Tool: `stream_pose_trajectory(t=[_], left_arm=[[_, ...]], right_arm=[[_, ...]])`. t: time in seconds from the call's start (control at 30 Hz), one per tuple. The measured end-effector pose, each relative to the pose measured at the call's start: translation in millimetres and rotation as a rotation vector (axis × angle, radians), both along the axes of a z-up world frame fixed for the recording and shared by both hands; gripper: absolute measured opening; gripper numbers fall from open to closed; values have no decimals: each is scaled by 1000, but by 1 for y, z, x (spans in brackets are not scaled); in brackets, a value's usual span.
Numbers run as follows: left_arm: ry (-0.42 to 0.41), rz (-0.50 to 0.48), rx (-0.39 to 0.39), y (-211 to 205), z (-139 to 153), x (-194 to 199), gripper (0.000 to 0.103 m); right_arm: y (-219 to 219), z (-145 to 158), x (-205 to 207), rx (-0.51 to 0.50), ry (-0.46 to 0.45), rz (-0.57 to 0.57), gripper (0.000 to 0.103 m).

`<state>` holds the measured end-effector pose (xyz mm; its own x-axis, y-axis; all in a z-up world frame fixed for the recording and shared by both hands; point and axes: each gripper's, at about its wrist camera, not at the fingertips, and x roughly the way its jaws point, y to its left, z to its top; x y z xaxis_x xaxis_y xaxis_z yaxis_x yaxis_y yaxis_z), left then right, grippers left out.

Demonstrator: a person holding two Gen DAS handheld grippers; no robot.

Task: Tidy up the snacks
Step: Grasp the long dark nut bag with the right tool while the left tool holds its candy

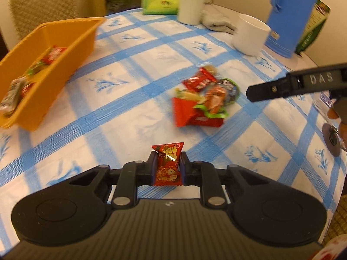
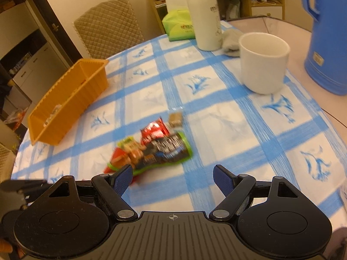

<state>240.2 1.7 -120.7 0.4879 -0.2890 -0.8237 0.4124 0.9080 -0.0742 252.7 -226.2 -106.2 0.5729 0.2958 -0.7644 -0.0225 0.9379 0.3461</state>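
Red candy (image 1: 168,165) pinched upright between the left gripper (image 1: 168,162) pads, above the cloth | right gripper (image 2: 172,178) spread, empty, near snack pile (image 2: 151,149) | advice: keep pinch firm, carry over orange basket (image 1: 71,41) rim, release low inside.

Open-jawed right hand-held gripper (image 2: 173,179) above snack pile (image 2: 151,147) on checked tablecloth (image 2: 227,134)

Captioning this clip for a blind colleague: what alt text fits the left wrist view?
The left hand-held gripper is shut on a red foil candy above a blue-checked tablecloth. An orange basket already holding snacks sits at left, a loose snack pile lies ahead, and the right hand-held gripper's tip enters from the right.
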Motion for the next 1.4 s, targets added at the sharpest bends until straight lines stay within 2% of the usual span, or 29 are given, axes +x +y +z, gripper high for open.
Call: stream_pose_trajectory(t=[0.27, 0.37, 0.6, 0.73, 0.83, 1.0, 1.07, 1.13, 1.33, 1.4], left_arm=[[-8, 82, -5, 25, 7, -3, 18], [-6, 98, -11, 30, 8, -5, 18], [10, 131, -27, 41, 5, -5, 18], [13, 141, -32, 44, 5, -4, 18], [11, 145, -30, 46, 5, -4, 18], [10, 160, -30, 49, 6, -3, 18], [9, 165, -29, 50, 7, -3, 18], [8, 169, -29, 51, 7, -4, 18], [4, 187, -31, 55, 10, -7, 18], [5, 194, -32, 56, 10, -9, 18]], right_arm=[[27, -10, 38, 14, 30, -26, 81], [32, -17, 45, -16, 53, -31, 81], [11, -24, 35, -19, 93, -46, 81], [-4, -25, 24, -69, 110, -46, 81], [-18, -27, 17, -48, 120, -59, 81], [-16, -19, 11, -49, 73, -39, 80], [-7, -15, 11, -55, 49, -17, 74], [3, -17, 15, -62, 48, 12, 56], [16, -29, 23, -115, 77, 9, 41], [19, -30, 24, -128, 73, 15, 39]])
